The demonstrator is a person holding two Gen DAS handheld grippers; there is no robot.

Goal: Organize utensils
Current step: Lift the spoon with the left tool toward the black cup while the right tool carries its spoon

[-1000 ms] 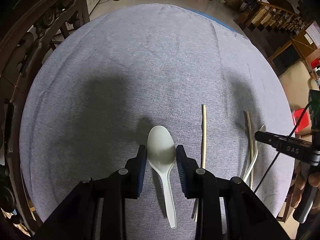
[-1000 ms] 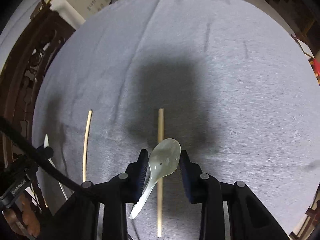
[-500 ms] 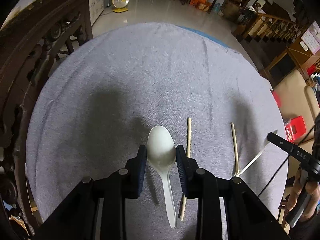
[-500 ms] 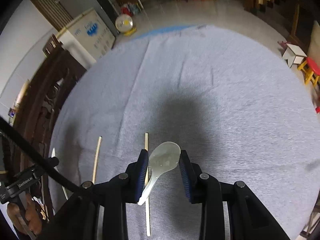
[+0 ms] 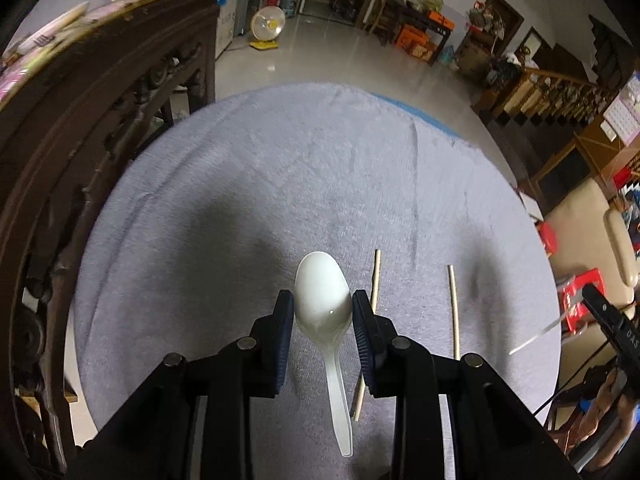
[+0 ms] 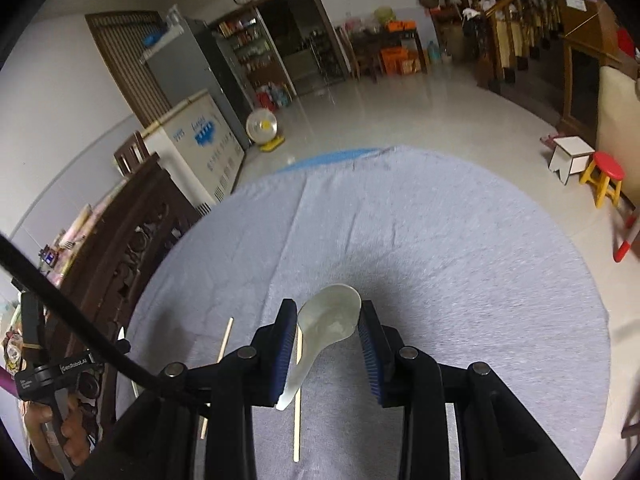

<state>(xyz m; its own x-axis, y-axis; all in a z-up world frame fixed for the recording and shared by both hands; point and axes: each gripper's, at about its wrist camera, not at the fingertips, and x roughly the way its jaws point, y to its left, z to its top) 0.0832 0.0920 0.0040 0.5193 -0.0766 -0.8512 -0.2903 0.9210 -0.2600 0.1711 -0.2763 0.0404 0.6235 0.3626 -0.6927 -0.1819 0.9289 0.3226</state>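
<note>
My left gripper point(image 5: 323, 306) is shut on the bowl of a white plastic spoon point(image 5: 322, 304), held above the round table with its handle pointing back toward me. My right gripper point(image 6: 328, 322) is shut on a translucent plastic spoon point(image 6: 330, 316), also held in the air. Two wooden chopsticks lie apart on the grey cloth: one point(image 5: 374, 284) just right of the left gripper, the other point(image 5: 453, 308) further right. In the right wrist view they point(image 6: 297, 420) point(image 6: 224, 340) lie under and left of the gripper. The right gripper shows at the left wrist view's right edge point(image 5: 608, 320).
The round table is covered by a grey cloth point(image 5: 320, 184). A dark carved wooden chair point(image 5: 80, 152) stands at the table's left edge. A red stool point(image 6: 606, 180) and white stool point(image 6: 570, 156) stand on the floor at right.
Both grippers have lifted up and tilted back from the table with their spoons; the table looks smaller and the room now shows. The chopsticks stay on the cloth.
</note>
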